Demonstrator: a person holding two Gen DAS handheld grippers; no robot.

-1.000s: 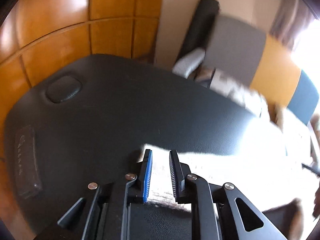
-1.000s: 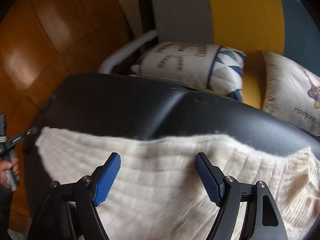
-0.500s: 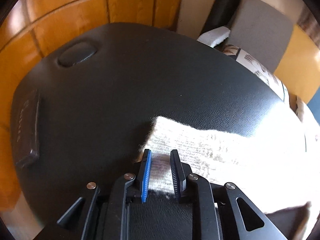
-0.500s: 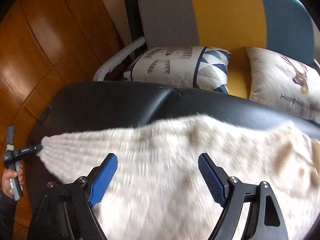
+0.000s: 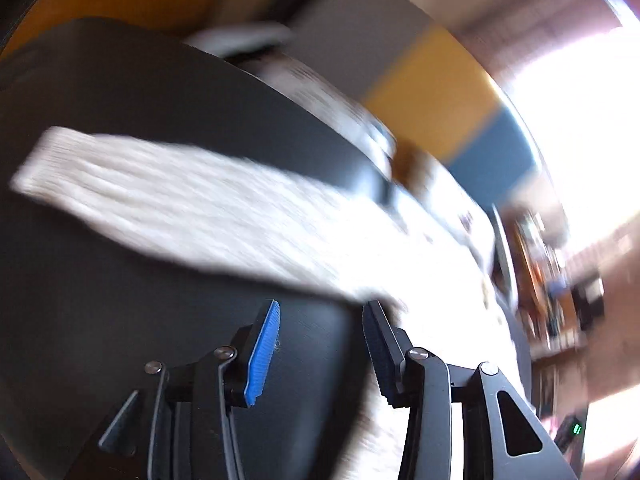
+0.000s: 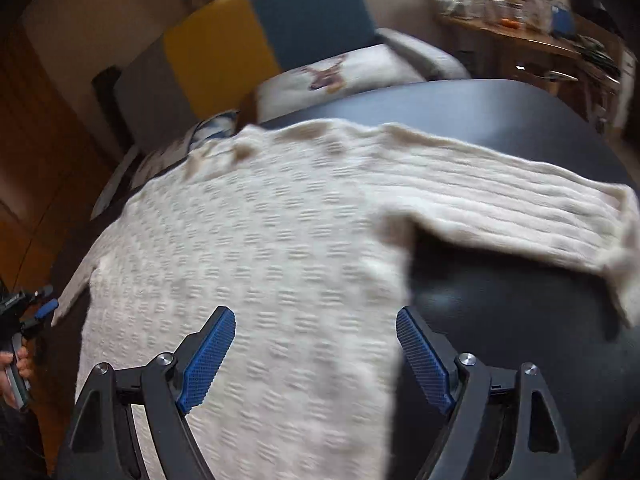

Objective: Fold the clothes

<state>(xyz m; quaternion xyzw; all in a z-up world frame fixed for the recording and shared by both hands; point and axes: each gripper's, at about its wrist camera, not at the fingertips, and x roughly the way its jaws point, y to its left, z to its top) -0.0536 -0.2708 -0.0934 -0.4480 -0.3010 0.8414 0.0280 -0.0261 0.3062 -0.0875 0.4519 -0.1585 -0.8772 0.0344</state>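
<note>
Black padded leather forms the work surface, a rounded table [image 6: 500, 120] with a smooth, faintly glossy top. Behind its far edge stands a sofa [image 6: 224, 48] upholstered in grey, yellow and teal panels, carrying a pale cushion [image 6: 336, 76] printed with a deer head; orange-brown wood panelling [image 6: 44, 128] fills the left background.

My right gripper [image 6: 316, 356] hovers low over the near edge of the table, its black arms angled outward and its blue ribbed pads [image 6: 208, 356] spread wide apart, gripping nothing. Beneath it lies the cream sweater [image 6: 260, 240], spread flat across the middle of the table. Its body is knitted in a raised basket-weave pattern, and one ribbed sleeve [image 6: 520, 204] extends toward the right edge.

My left gripper [image 5: 320, 352] is held above bare leather near the left edge, jaws parted and empty; one pad is blue, the other looks dark. The left wrist view is blurred, but the other ribbed sleeve [image 5: 160, 196] can be seen lying flat ahead of the fingertips, clear of them. At the left margin of the right wrist view, my left hand [image 6: 16, 364] grasps the handle of that tool.
</note>
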